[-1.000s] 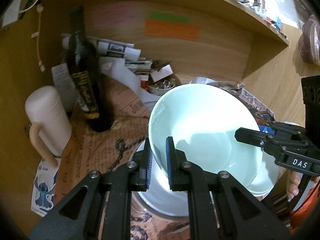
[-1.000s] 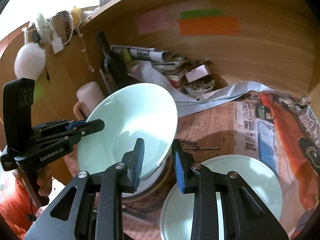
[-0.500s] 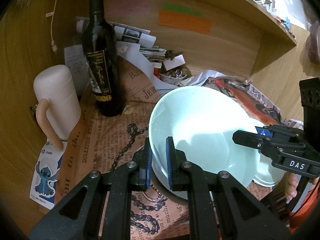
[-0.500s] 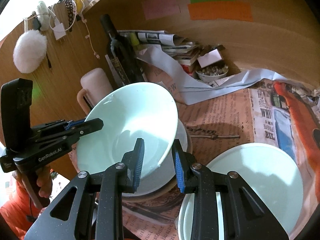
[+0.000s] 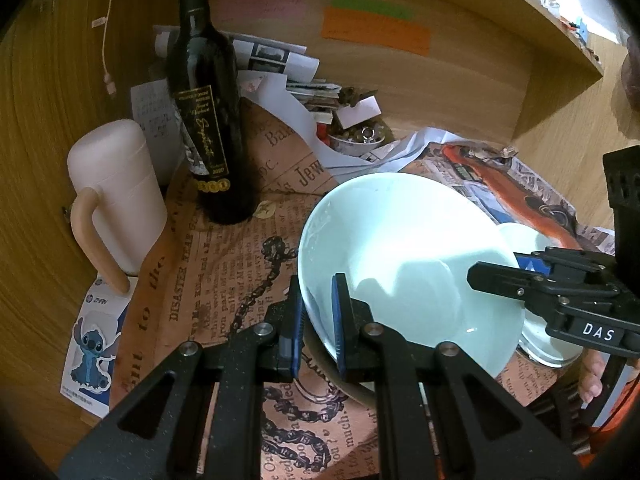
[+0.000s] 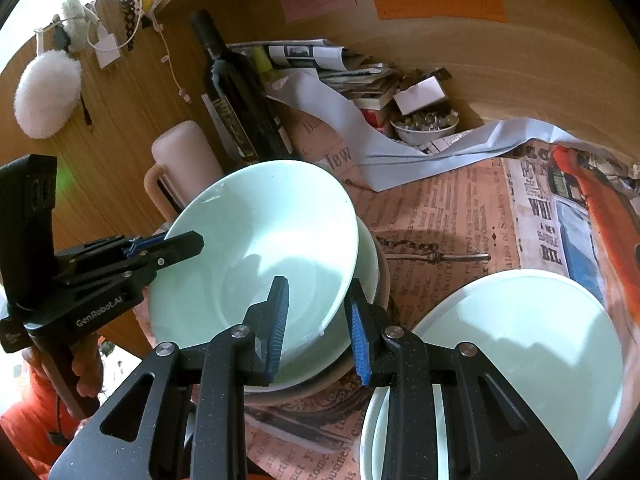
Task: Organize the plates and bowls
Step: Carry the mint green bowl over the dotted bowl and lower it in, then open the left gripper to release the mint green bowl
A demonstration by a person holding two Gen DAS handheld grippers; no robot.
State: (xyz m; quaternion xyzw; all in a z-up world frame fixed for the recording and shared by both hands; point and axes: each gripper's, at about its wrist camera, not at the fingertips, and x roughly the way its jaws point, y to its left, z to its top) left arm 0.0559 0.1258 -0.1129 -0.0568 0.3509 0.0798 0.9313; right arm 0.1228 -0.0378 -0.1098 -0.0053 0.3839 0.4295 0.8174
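A pale green bowl hangs tilted between both grippers. My left gripper is shut on its left rim. The opposite rim runs between the jaws of my right gripper, which is shut on it, one pad inside the bowl and one outside. Just under the held bowl sits a stack: another pale bowl inside a brown-rimmed bowl. To the right of that stack lie stacked pale green plates.
A dark wine bottle and a pink lidded mug stand at the back left. A small bowl of beads and piled papers fill the rear corner. Newspaper covers the table; wooden walls enclose it.
Both grippers have come down together with the bowl, which now hangs closer over the stacked bowls. The grip of each on the rim looks the same.
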